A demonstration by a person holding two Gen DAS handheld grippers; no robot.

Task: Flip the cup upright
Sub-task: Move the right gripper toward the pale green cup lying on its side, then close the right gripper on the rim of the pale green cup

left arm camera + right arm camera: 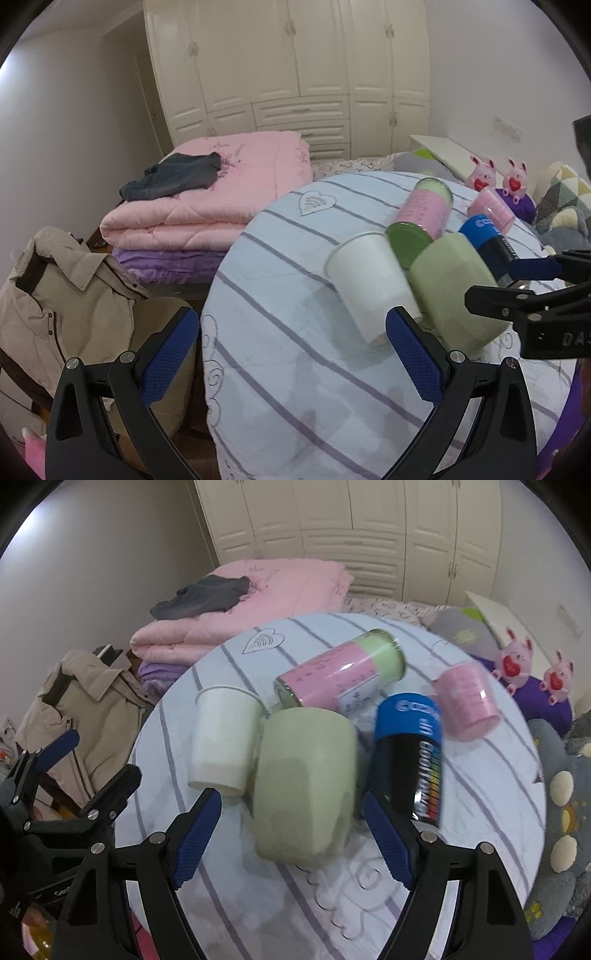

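Note:
A pale green cup (303, 782) lies on its side on the round striped table (258, 904), its base toward me. My right gripper (291, 836) is open with its jaws on either side of the cup's base, not closed on it. The cup also shows in the left wrist view (454, 291), at the right. A white paper cup (221, 738) lies tipped just left of the green cup and also shows in the left wrist view (369, 284). My left gripper (291, 354) is open and empty over the tablecloth, its right finger (413, 358) close to the white cup.
A pink-and-green can (343, 675), a blue-and-black can (410, 757) and a small pink cup (465, 701) lie behind and right of the green cup. A beige jacket (70, 295) hangs on a chair at the left. Folded pink bedding (221, 192) lies beyond the table.

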